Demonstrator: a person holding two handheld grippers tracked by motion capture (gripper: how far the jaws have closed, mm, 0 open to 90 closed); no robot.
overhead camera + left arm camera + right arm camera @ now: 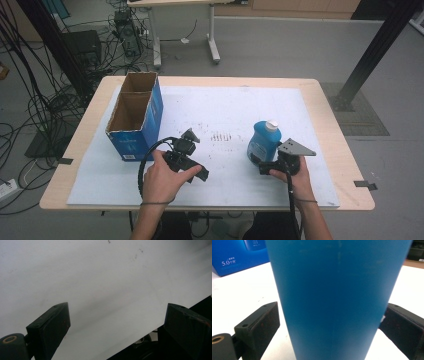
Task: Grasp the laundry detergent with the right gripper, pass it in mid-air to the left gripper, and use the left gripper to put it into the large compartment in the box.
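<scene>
While blue bottle (pixel 337 297) stands between jaws, cardboard box (pixel 135 115) well apart

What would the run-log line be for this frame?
right gripper: open, fingers either side of blue bottle | left gripper: open, empty | cardboard box: open, upright

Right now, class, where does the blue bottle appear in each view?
High view: the blue bottle stands right of centre on the white sheet.
Left gripper view: not in it.
Right gripper view: the bottle stands centre, between the tongs.
Shared landmark: the blue box.
</scene>
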